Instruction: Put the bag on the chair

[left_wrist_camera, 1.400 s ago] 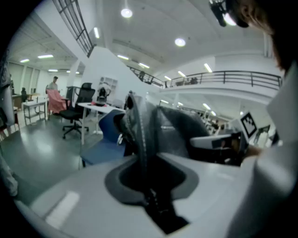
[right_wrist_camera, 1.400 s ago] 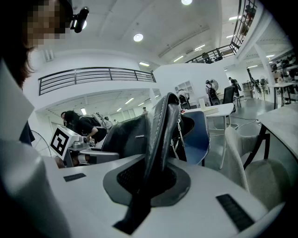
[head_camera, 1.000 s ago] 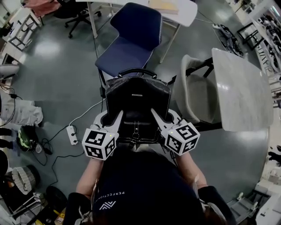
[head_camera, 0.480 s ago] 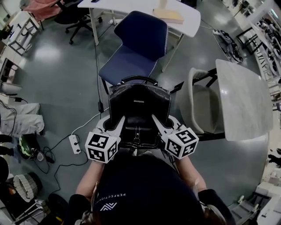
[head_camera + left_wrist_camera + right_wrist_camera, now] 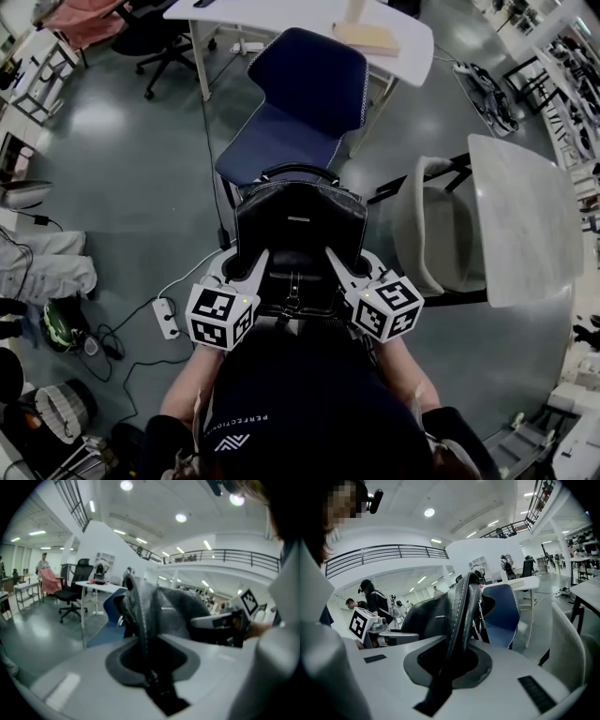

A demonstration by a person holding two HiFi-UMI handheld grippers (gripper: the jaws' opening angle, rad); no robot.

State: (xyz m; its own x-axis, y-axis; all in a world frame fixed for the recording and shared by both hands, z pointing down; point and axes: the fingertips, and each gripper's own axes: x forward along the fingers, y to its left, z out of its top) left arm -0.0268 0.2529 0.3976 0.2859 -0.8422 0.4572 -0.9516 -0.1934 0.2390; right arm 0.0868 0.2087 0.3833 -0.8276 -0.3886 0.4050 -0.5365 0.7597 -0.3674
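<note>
Two-sided hold on the black bag (image 5: 298,225). Left tongs (image 5: 143,654) nearly together on the stitched left edge of the bag, leather pinched between the pads. Right tongs (image 5: 449,662) tighter yet on the right edge, likewise pinched.

From the head view: both tongs at the bag's lower sides, marker cubes (image 5: 220,317) close against the person's body. Bag upright and clear of the floor (image 5: 122,187), handle (image 5: 298,171) arched on top and overlapping the near edge of the blue chair's (image 5: 281,150) seat in that view; contact with the seat not determinable.

Beyond the blue chair, a white surface (image 5: 281,17) carrying a pale block (image 5: 367,37). To the right, a white chair (image 5: 431,225) beside a pale surface (image 5: 525,216). On the floor to the left, a power strip (image 5: 167,319) with its cable.
</note>
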